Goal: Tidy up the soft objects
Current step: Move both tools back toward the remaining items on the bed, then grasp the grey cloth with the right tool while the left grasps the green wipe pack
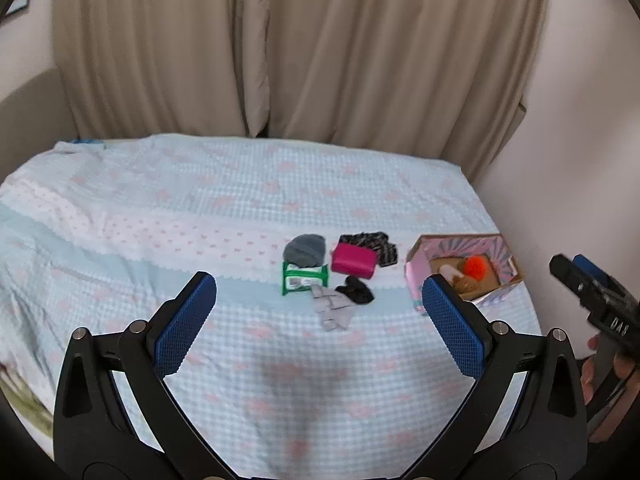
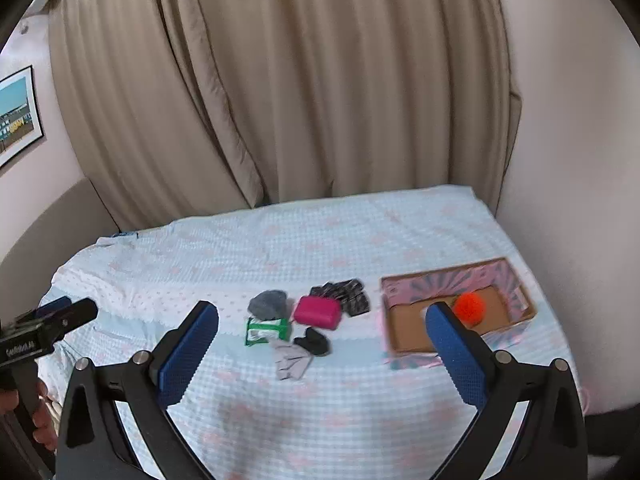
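Both grippers hover above a bed (image 1: 248,216) with a pale blue checked cover. The left gripper (image 1: 320,316) and the right gripper (image 2: 322,350) each stand wide open, holding nothing. Near the middle of the bed lie a grey knit hat (image 1: 305,250), a pink pouch (image 1: 354,261), a black patterned cloth (image 1: 378,246), a green tissue pack (image 1: 305,278), a grey cloth (image 1: 333,308) and a black sock (image 1: 356,290). To their right sits a pink box (image 2: 456,312) holding an orange pompom (image 2: 469,307). Writing on the gripper bodies is too blurred to read.
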`<state>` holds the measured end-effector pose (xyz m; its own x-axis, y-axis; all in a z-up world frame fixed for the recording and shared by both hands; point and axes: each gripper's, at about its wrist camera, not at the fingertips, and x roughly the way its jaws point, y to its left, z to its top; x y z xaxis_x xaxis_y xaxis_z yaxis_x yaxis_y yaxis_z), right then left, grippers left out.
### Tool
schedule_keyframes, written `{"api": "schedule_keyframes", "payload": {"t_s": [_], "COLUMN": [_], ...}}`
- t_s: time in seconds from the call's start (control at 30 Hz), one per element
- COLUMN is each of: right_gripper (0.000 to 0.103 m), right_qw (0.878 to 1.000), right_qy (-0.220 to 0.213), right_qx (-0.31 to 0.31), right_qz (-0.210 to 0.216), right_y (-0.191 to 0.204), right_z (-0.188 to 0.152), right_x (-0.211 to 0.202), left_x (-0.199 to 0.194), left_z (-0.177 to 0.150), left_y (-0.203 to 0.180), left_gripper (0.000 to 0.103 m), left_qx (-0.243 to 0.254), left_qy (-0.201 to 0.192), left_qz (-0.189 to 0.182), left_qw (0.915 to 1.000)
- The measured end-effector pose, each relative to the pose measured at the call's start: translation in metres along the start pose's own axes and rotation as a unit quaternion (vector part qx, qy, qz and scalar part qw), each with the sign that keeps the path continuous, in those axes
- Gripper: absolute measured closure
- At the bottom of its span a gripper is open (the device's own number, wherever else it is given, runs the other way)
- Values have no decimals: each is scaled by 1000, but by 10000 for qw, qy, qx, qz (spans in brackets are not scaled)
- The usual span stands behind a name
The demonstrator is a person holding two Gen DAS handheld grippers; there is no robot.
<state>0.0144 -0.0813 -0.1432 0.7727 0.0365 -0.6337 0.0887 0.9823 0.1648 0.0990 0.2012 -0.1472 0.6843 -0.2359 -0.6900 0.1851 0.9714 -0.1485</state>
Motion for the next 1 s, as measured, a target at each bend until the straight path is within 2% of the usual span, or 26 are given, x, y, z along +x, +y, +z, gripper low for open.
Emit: {"api": "schedule_keyframes", "payload": {"t_s": [0.23,0.43,0.7,0.97,1.0], "right_gripper": [0,0,0,0,3], "right_qw": [9997,9983,9933,9862,9853], "right_qy": [250,577,1139,1641,1689], "right_qx": [-53,-103,-167,-37,-29], "right_qz": [-28,-14,-132,-230,-238], "right_y": [54,75,78,58,57], "right_z": [-31,-54,-100,-149,-154], "right_x": [60,129,228,310,317], "left_x": [89,172,303,406,416], "left_z": [11,12,-10,-43,-48], "left_y": [48,58,47,39,38], "left_gripper": [1,1,1,1,1], "left_qx": [35,0,-28,-110,-122], "left_qy": [665,1140,1974,2455,2499], "left_qz": [-410,-576,-769,-767,-762], "left_qw": [9969,9918,9773,9663,9652]}}
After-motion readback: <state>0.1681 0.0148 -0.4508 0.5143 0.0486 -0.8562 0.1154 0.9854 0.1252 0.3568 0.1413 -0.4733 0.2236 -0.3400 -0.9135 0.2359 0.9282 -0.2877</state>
